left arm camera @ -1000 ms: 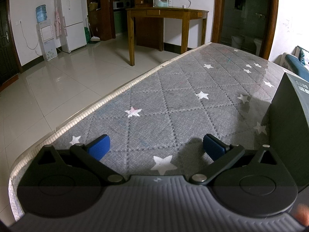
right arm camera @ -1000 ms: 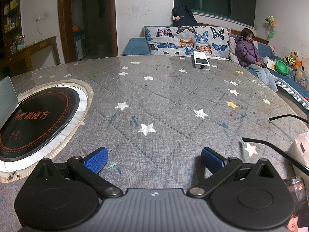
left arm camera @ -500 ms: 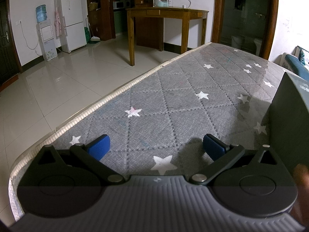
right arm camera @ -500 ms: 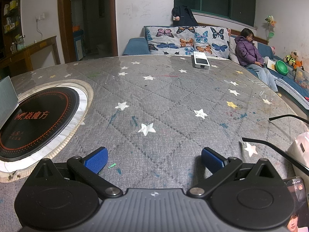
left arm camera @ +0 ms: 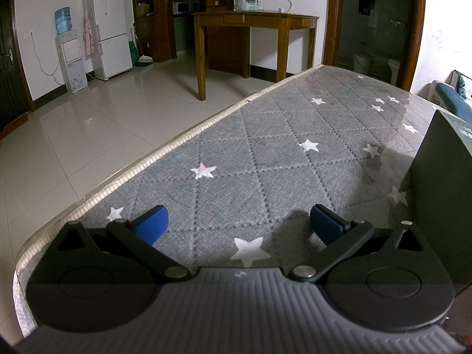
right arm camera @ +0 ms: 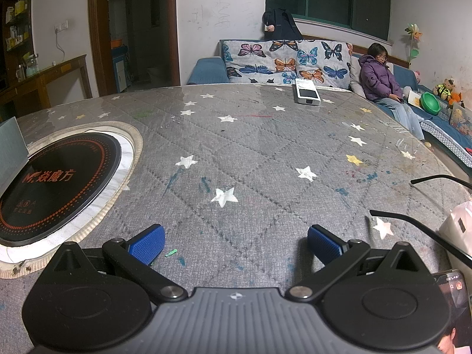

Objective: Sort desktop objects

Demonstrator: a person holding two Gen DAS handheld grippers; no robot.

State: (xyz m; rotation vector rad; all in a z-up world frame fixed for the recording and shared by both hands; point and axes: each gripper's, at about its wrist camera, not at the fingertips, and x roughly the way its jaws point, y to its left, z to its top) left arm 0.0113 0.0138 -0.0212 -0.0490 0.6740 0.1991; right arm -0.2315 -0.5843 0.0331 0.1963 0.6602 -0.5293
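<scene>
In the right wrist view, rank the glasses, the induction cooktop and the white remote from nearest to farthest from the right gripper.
From the right gripper:
1. Glasses, just off its right side, temple arms pointing inward.
2. Induction cooktop, set in the table on the left.
3. White remote, at the far edge, by the sofa.

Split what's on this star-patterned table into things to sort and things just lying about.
To sort, likely:
black-framed glasses
white rectangular handheld device
smartphone with lit screen

Just there:
round black induction cooktop
dark upright box
small green scrap
</scene>
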